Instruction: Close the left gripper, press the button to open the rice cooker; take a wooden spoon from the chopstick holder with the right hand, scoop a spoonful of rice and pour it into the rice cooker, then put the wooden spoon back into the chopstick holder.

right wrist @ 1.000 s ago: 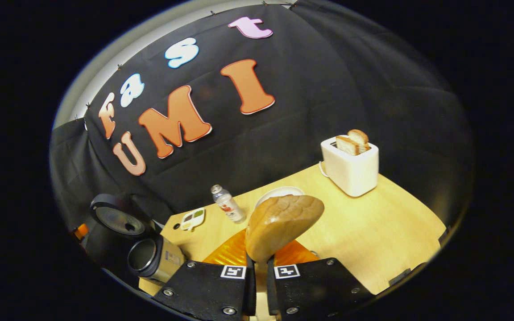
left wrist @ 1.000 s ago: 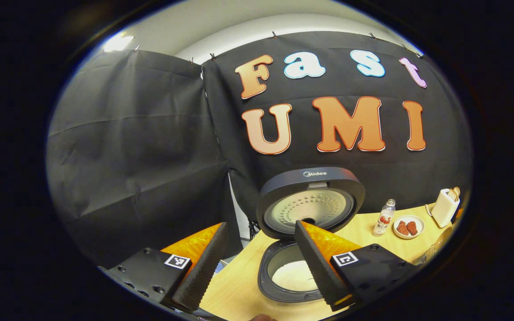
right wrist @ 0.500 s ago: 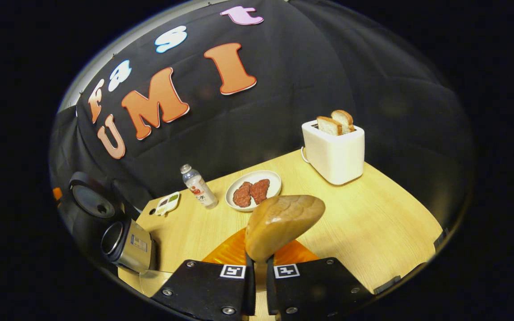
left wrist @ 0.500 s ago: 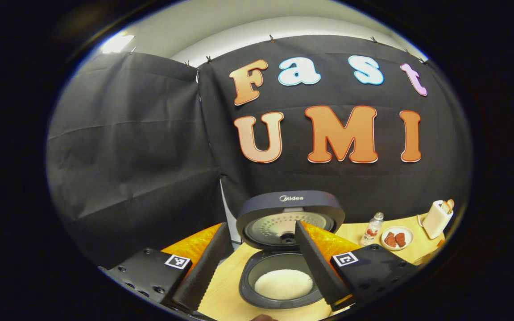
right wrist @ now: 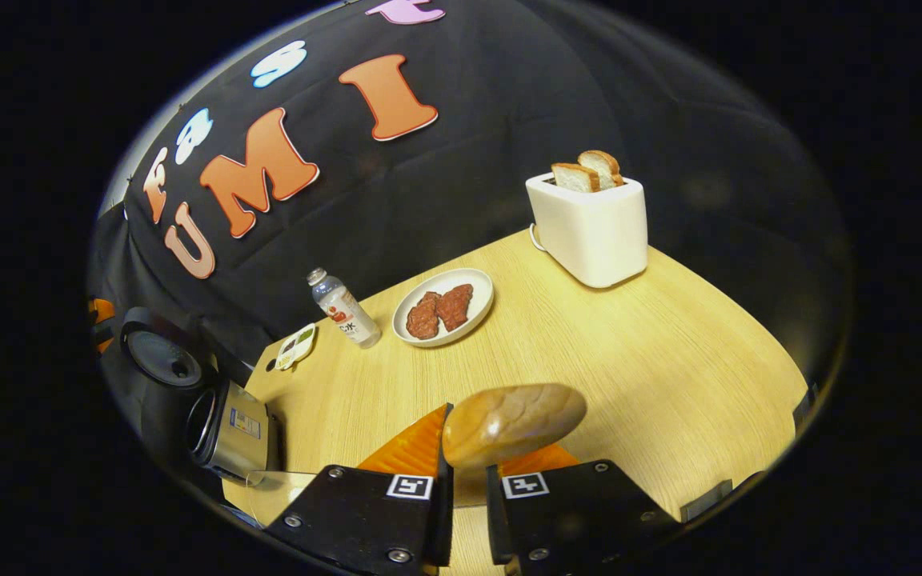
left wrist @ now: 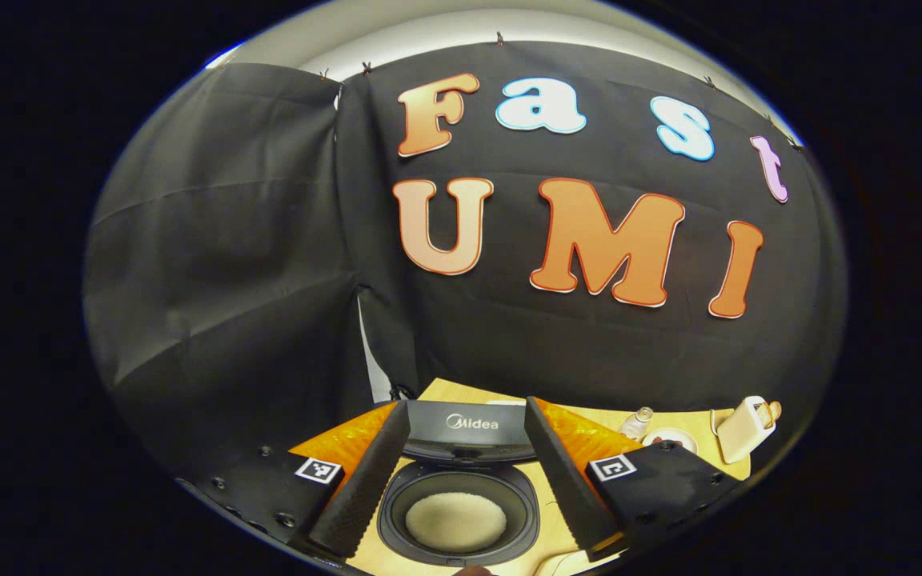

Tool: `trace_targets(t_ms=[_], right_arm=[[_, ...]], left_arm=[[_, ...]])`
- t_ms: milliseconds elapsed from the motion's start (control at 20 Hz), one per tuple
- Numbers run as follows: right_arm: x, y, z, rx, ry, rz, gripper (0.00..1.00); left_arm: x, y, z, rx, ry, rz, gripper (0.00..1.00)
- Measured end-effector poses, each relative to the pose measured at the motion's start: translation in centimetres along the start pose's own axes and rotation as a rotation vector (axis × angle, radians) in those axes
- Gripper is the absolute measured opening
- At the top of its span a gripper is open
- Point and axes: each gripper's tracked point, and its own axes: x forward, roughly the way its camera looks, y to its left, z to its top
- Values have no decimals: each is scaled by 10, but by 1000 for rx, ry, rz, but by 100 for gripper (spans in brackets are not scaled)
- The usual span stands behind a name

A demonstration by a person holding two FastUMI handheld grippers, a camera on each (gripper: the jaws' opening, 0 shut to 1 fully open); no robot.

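The left gripper (left wrist: 461,472) hangs over the open rice cooker (left wrist: 459,520), its fingers (left wrist: 361,488) spread apart with nothing between them. White rice (left wrist: 455,522) lies in the pot; the raised lid (left wrist: 467,432) is seen nearly edge-on, its inner face hidden. In the right gripper view, the right gripper (right wrist: 465,500) has its fingers clamped on the wooden spoon (right wrist: 513,424), whose handle is hidden between them. Whether the bowl carries rice cannot be told. The chopstick holder (right wrist: 229,432) sits at the bench (right wrist: 629,360) edge, partly cut off.
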Motion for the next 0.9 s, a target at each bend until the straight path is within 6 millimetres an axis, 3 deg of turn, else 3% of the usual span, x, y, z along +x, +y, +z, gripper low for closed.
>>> trace_targets(t_ms=[100, 150, 200, 350, 400, 450, 600, 700, 750, 900], right_arm=[[-6, -2, 1, -26, 0, -17, 24], [-14, -4, 2, -38, -9, -25, 24], [-17, -5, 5, -45, -11, -33, 28], [-37, -10, 21, -42, -48, -49, 41], [-43, -13, 28, -33, -64, -53, 52], [-50, -17, 35, -23, -82, -59, 56], [-75, -27, 50, -13, -129, -69, 70], [-87, -30, 59, -14, -157, -74, 71], [-90, -31, 63, -15, -166, -74, 71], [-95, -30, 66, -26, -178, -77, 72]], left_arm=[[12, -4, 8, 7, 16, -10, 93], [22, -6, 15, 9, 19, -15, 100], [32, -10, 16, 13, 32, -24, 93], [54, -16, -1, 25, 137, -30, 93], [58, -15, -13, 44, 201, -15, 96], [61, -8, -18, 73, 244, 17, 96], [57, -11, -33, 105, 366, 13, 92], [55, -18, -49, 91, 449, -19, 92], [51, -22, -63, 80, 490, -35, 97], [35, -23, -100, 67, 623, -47, 96]])
